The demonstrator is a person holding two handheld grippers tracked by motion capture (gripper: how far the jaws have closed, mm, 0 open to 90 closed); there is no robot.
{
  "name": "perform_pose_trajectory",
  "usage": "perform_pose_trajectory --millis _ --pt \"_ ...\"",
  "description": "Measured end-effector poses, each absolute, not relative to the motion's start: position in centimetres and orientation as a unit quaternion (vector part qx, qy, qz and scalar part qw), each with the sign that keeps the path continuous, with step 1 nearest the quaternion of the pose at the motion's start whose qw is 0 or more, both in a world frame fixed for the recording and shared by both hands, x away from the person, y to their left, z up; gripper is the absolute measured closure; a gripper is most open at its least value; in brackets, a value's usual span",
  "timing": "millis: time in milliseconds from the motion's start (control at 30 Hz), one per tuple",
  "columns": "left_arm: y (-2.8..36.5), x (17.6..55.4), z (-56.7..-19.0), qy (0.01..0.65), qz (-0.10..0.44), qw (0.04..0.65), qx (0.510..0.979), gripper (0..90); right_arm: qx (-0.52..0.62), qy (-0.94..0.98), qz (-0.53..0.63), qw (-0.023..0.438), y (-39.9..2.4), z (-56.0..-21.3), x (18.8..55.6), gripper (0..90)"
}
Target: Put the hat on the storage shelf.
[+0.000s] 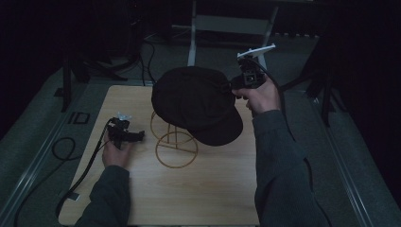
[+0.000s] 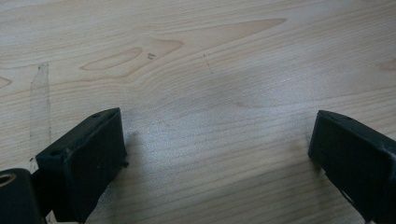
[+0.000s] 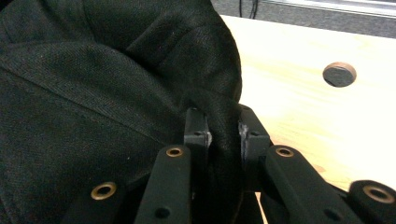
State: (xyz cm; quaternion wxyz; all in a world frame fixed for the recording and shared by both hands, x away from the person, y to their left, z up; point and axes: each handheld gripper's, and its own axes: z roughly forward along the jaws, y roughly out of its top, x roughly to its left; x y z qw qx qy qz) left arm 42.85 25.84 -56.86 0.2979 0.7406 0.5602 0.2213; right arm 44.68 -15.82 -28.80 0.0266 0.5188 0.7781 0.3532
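Observation:
A black cap (image 1: 196, 101) hangs over a gold wire stand (image 1: 176, 142) in the middle of the wooden table (image 1: 198, 189). My right gripper (image 1: 235, 85) is at the cap's right edge, shut on a fold of its fabric. In the right gripper view the black cloth (image 3: 93, 93) is pinched between the two jaws of that gripper (image 3: 224, 135). My left gripper (image 1: 137, 136) rests low on the table, left of the stand, apart from it. In the left gripper view its jaws stand wide apart over bare wood (image 2: 210, 93), and this gripper (image 2: 217, 149) is open with nothing between them.
A round hole (image 3: 339, 74) is in the tabletop beyond the cap. Black cables (image 1: 71, 165) trail off the table's left side onto the grey floor. A white frame (image 1: 227, 23) stands behind the table.

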Motion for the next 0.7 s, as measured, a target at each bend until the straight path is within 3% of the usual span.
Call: perform_pose_trajectory --millis 700 --pt "25.8 42.8 -56.9 0.56 0.221 0.298 0.741 3.6 0.496 0.8 0.338 0.009 -11.9 -31.0 44.6 78.2"
